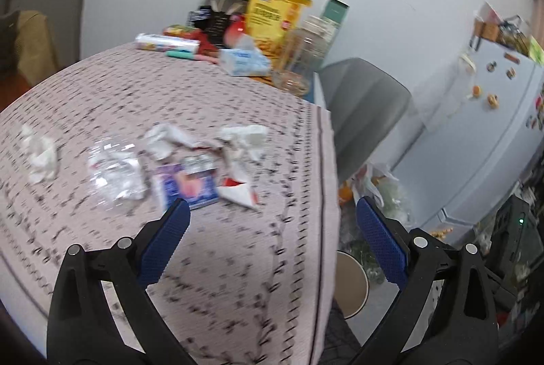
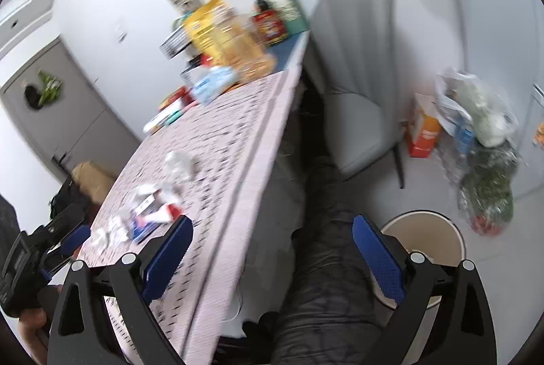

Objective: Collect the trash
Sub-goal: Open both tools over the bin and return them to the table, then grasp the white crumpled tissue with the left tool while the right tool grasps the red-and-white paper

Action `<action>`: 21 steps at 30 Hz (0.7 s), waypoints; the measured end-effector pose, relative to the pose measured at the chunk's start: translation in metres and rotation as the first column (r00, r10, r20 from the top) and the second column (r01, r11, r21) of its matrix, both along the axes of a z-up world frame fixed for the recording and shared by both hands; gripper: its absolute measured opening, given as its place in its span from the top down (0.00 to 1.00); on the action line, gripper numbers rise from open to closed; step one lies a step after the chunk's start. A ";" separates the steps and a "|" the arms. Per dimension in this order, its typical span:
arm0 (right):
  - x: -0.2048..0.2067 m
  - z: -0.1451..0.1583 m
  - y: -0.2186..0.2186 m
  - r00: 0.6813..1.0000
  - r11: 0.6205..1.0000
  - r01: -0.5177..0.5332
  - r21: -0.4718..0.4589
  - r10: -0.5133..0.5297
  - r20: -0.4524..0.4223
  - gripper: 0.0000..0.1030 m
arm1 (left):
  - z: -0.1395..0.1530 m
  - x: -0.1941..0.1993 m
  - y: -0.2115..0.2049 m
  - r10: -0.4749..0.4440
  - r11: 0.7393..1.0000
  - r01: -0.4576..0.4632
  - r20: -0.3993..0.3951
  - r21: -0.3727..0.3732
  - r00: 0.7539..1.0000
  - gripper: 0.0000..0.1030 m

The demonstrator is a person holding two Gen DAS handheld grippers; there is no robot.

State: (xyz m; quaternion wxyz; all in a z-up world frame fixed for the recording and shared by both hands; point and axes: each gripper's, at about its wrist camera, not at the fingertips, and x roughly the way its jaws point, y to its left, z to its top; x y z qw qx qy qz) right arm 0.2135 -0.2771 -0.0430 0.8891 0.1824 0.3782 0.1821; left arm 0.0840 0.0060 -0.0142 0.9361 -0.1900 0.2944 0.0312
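Trash lies on the pink patterned tablecloth (image 1: 221,263): a crumpled tissue (image 1: 40,156) at the left, clear crushed plastic (image 1: 114,173), a blue wrapper (image 1: 190,186), a red and white wrapper (image 1: 239,191), and white tissues (image 1: 243,135). My left gripper (image 1: 272,222) is open and empty, hovering near the table's right edge just short of the wrappers. My right gripper (image 2: 272,249) is open and empty, off the table's edge above my dark-clad leg. A beige waste bin (image 2: 425,236) stands on the floor by the right finger. The trash also shows in the right wrist view (image 2: 149,212).
Groceries crowd the table's far end: a yellow bag (image 1: 272,15), a tissue pack (image 1: 243,59), a glass jar (image 1: 306,52). A grey chair (image 2: 357,66) stands beside the table. Plastic bags and a carton (image 2: 476,134) sit on the floor. A fridge (image 1: 476,134) is at the right.
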 end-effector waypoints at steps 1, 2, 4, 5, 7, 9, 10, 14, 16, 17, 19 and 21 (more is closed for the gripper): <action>-0.003 0.002 0.009 1.000 1.000 -0.023 -0.008 0.023 0.004 0.10 | -0.001 -0.005 0.004 0.013 1.000 -0.013 0.000 -0.002 1.000 0.06; -0.005 0.003 0.015 0.999 0.999 -0.037 -0.012 0.037 0.005 0.10 | -0.002 -0.011 0.008 0.024 1.000 -0.024 0.000 -0.005 1.000 0.06; -0.008 0.002 0.027 0.997 0.997 -0.071 -0.017 0.071 0.000 0.10 | -0.001 -0.017 0.012 0.041 0.999 -0.041 0.002 -0.003 0.999 0.06; -0.009 0.002 0.031 0.997 0.997 -0.081 -0.018 0.081 -0.004 0.10 | 0.000 -0.023 0.016 0.059 0.998 -0.059 0.007 0.009 0.998 0.06; -0.013 0.002 0.039 0.995 0.994 -0.104 -0.018 0.104 -0.007 0.10 | 0.000 -0.030 0.020 0.085 0.996 -0.085 0.013 0.032 0.996 0.06; -0.017 0.003 0.050 0.990 0.990 -0.138 -0.028 0.138 -0.006 0.10 | -0.002 -0.041 0.028 0.114 0.992 -0.114 0.017 0.053 0.993 0.06; -0.019 0.003 0.057 0.988 0.987 -0.156 -0.035 0.156 -0.005 0.10 | -0.004 -0.048 0.034 0.135 0.989 -0.136 0.017 0.060 0.991 0.06; -0.027 0.002 0.081 0.973 0.970 -0.231 -0.071 0.232 0.012 0.10 | -0.014 -0.074 0.055 0.212 0.975 -0.212 0.002 0.068 0.977 0.06; -0.030 0.000 0.093 0.964 0.960 -0.264 -0.087 0.266 0.008 0.10 | -0.019 -0.082 0.063 0.239 0.968 -0.237 -0.012 0.078 0.971 0.06; -0.031 -0.002 0.097 0.961 0.957 -0.276 -0.091 0.278 0.007 0.10 | -0.023 -0.089 0.069 0.256 0.964 -0.254 -0.019 0.079 0.966 0.06; -0.033 -0.004 0.104 0.956 0.951 -0.290 -0.103 0.292 0.003 0.10 | -0.028 -0.101 0.078 0.280 0.958 -0.278 -0.019 0.076 0.960 0.06; -0.036 -0.006 0.108 0.955 0.951 -0.295 -0.095 0.296 -0.004 0.10 | -0.031 -0.112 0.086 0.303 0.951 -0.302 -0.009 0.067 0.953 0.06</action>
